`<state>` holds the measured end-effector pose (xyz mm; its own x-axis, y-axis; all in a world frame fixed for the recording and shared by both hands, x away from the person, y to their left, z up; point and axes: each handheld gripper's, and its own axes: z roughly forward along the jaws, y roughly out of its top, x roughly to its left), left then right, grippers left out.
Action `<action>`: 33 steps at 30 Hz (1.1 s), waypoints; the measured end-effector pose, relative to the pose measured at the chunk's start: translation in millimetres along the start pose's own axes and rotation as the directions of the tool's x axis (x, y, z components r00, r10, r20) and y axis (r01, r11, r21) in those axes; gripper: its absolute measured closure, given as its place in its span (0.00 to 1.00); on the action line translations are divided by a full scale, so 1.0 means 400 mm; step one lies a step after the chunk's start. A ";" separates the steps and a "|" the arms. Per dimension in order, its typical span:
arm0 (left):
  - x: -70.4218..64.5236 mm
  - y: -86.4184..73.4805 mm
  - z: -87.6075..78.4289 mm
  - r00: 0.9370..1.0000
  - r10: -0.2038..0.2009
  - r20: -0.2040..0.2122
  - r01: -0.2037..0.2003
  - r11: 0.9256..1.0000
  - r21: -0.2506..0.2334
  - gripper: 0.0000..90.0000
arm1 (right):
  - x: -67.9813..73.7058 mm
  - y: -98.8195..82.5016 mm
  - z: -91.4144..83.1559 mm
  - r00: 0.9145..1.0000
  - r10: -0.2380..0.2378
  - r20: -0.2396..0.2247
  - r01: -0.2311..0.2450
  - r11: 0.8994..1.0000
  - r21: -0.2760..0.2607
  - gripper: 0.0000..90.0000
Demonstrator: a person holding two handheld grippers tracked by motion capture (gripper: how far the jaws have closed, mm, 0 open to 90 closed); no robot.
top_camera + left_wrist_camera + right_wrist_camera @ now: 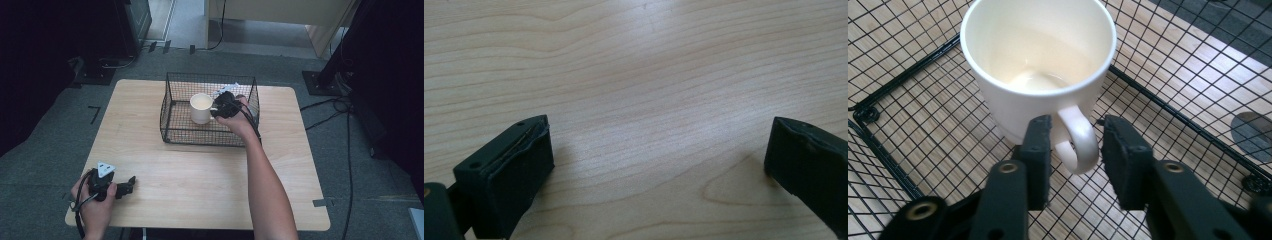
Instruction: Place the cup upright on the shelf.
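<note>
the mug [201, 108] stands upright on the floor of the basket [172, 131], a little above the middle of the high frame. it is white, with nothing in it that i can make out, and its handle [1079, 140] points to the right in the high frame, toward my right gripper [220, 108]. in the right gripper view the mug takes up the upper middle of the frame and the handle hangs down toward the bottom, between the two fingers [1037, 155]. the left finger in that frame lies against or just beside the handle; the right one stands apart from it with a gap showing. so the fingers are parted around the handle and do not squeeze it. the mug sits on the wire mesh under its own weight.

the basket is black wire, rectangular, open at the top, and rests on the table [200, 185] in the upper middle of the high frame. my right hand [239, 120] reaches in over its near right corner, the forearm running up from the bottom of the frame.

my left gripper [129, 183] sits low at the lower left of the high frame, near the table's front left corner, well apart from the basket. in the left gripper view its fingers [519, 165] stand wide apart at the two lower corners, with bare wood between them.
</note>
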<state>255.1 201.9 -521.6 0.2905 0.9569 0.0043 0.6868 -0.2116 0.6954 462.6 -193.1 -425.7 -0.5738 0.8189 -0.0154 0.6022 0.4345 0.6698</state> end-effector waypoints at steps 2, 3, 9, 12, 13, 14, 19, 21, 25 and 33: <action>0.000 0.000 0.000 1.000 -0.003 0.001 0.003 1.000 -0.003 0.00 | 0.001 -0.001 -0.006 1.000 0.008 0.007 -0.008 1.000 -0.017 0.61; 0.000 0.000 0.000 1.000 -0.003 0.001 0.003 1.000 -0.002 0.00 | 0.002 -0.002 -0.010 1.000 0.020 0.011 -0.020 0.999 -0.027 0.56; -0.001 0.000 0.000 1.000 0.001 -0.002 -0.001 1.000 0.001 0.00 | 0.013 -0.001 -0.038 0.996 0.076 0.047 -0.074 0.996 -0.044 0.16; 0.000 0.000 0.000 1.000 0.000 0.000 0.000 1.000 -0.001 0.00 | 0.017 -0.007 -0.070 0.991 0.130 0.030 -0.128 0.989 -0.073 0.09; 0.000 0.000 0.000 1.000 0.000 0.000 0.000 1.000 0.000 0.00 | 0.017 -0.007 -0.070 0.991 0.130 0.030 -0.128 0.989 -0.073 0.09; -0.001 0.000 0.000 1.000 0.002 -0.002 -0.002 1.000 0.002 0.00 | 0.018 -0.011 -0.083 0.987 0.161 0.025 -0.159 0.985 -0.071 0.01; -0.001 0.000 0.000 1.000 -0.002 -0.001 0.002 1.000 -0.002 0.00 | 0.025 -0.028 -0.113 0.982 0.189 0.018 -0.187 0.979 -0.085 0.00; -0.002 0.000 0.001 1.000 0.001 -0.003 -0.001 1.000 0.001 0.00 | 0.030 -0.046 -0.132 0.980 0.198 0.011 -0.196 0.977 -0.082 0.00; -0.002 0.000 0.001 1.000 0.004 -0.004 -0.004 1.000 0.003 0.00 | 0.049 -0.070 -0.153 0.985 0.172 0.000 -0.171 0.982 -0.077 0.00; -0.002 0.000 0.001 1.000 0.005 -0.005 -0.005 1.000 0.003 0.00 | 0.084 -0.115 -0.201 0.984 0.165 -0.064 -0.171 0.979 -0.113 0.00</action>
<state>255.1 201.1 -521.7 0.2907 0.9567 0.0108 0.6875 -0.2168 0.6931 371.1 -215.8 -397.5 -0.5007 0.8538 0.1427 0.6251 0.2425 0.7419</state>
